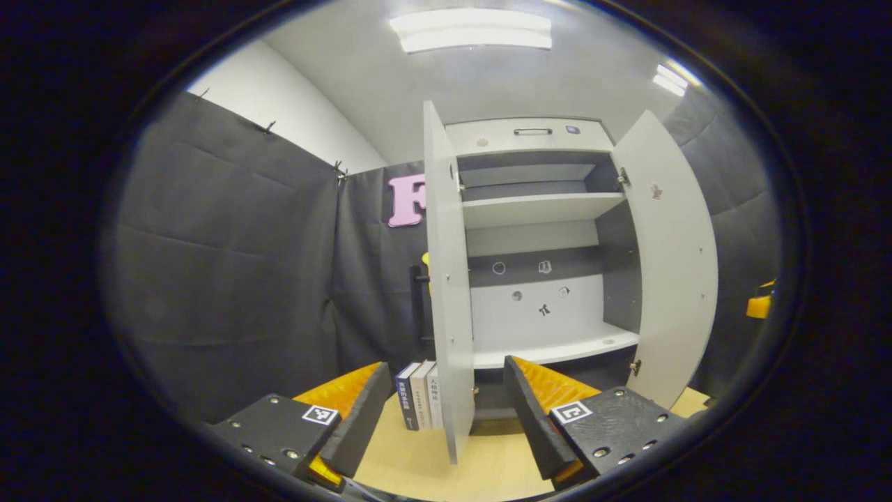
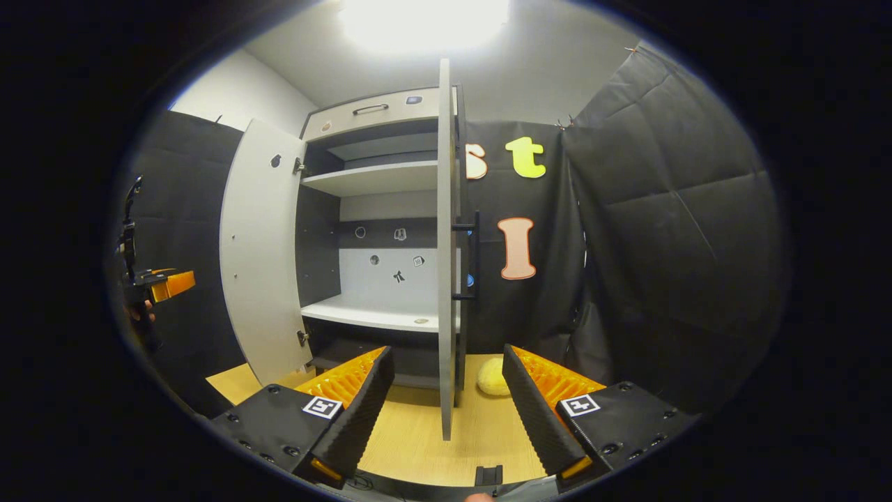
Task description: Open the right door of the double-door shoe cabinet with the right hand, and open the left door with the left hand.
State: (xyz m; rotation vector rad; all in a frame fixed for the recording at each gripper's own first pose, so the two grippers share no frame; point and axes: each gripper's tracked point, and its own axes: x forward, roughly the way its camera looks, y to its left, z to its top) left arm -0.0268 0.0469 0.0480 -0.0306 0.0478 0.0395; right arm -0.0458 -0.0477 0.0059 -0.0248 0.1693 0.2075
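Shoe cabinet (image 1: 536,209), pale grey with two doors, stands on the light wooden desk (image 1: 418,464) with both doors swung wide. The left door (image 1: 446,293) and right door (image 2: 446,251) each show edge-on between spread jaws. Left gripper (image 1: 446,418) and right gripper (image 2: 446,411) hold nothing, with bare desk beneath.

The left gripper (image 1: 446,418) and right gripper (image 2: 442,411) each have two wedge-shaped fingers with ribbed inner faces, on flat plates with round screws and a square black-and-white marker, perhaps a tracking tag.
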